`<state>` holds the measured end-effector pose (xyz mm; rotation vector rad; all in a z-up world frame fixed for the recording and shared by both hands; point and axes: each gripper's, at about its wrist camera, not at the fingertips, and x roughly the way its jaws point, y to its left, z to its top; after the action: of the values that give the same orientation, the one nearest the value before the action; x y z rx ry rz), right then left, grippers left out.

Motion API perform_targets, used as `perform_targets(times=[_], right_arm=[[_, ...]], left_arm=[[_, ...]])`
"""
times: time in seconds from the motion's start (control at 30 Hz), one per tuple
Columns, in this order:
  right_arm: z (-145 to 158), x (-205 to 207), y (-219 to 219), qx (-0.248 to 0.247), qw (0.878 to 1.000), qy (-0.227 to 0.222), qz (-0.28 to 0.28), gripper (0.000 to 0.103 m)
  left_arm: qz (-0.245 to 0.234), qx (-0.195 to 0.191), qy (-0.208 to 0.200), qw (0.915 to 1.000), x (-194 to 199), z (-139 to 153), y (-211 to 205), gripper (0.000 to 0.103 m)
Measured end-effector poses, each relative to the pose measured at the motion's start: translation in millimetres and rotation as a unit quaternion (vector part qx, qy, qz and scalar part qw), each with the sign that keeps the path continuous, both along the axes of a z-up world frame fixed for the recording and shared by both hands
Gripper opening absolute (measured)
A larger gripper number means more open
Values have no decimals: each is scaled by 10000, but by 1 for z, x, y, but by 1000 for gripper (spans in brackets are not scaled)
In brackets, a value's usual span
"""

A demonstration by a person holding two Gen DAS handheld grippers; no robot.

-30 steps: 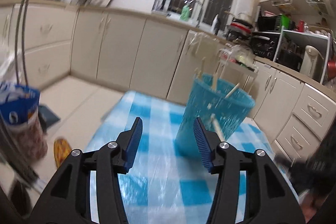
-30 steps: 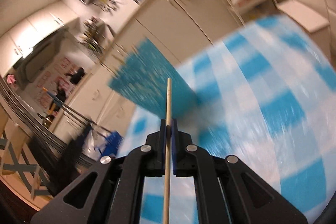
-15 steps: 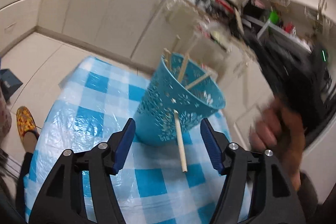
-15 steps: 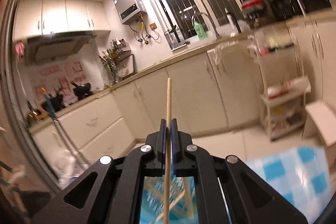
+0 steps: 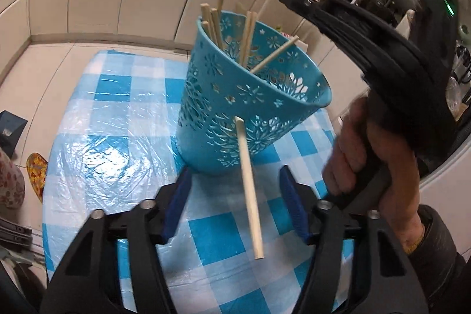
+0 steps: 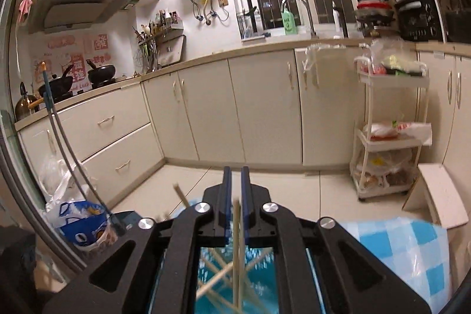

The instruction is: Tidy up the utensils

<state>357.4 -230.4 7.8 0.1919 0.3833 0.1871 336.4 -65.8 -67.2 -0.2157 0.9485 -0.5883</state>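
Note:
A blue perforated basket (image 5: 250, 96) stands on the blue checked table (image 5: 117, 119) and holds several wooden chopsticks (image 5: 247, 40). One more chopstick (image 5: 248, 190) leans against its front wall. My left gripper (image 5: 235, 205) is open and empty, just before the basket's base. My right gripper (image 6: 235, 190) is held above the basket; its jaws stand slightly apart and a blurred chopstick (image 6: 237, 249) drops between them into the basket (image 6: 232, 275). The right gripper's body (image 5: 368, 31) shows in the left wrist view over the basket's right rim.
White kitchen cabinets (image 6: 259, 108) run behind the table. A white trolley rack (image 6: 388, 131) stands at the right. A blue and white bag (image 6: 82, 222) sits on the floor at the left. The hand (image 5: 362, 155) holding the right gripper is right of the basket.
My right gripper rose over the basket and opened slightly, letting go of the chopstick, which is falling in. My left gripper tilted down and came closer to the basket's base.

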Motion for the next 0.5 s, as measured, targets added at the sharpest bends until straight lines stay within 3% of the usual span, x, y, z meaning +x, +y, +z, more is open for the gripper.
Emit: perform_targets(times=[0.13, 0.2, 0.3, 0.37, 0.5], right_arm=[[-10, -34, -18, 347, 9993, 118, -61, 28], [-18, -46, -24, 438, 9988, 208, -103, 36], [-34, -57, -27, 436, 9981, 420, -102, 37], [-36, -61, -31, 554, 9975, 422, -152, 43], [-30, -67, -32, 638, 9971, 397, -143, 43]], left_arm=[[-61, 129, 77, 9999, 4, -2, -5, 31], [-85, 183, 87, 9998, 6, -2, -7, 24], [-137, 260, 66, 9995, 3, 2, -10, 15], [-180, 323, 61, 9993, 0, 5, -11, 13], [-194, 503, 50, 9985, -1, 10, -10, 13]])
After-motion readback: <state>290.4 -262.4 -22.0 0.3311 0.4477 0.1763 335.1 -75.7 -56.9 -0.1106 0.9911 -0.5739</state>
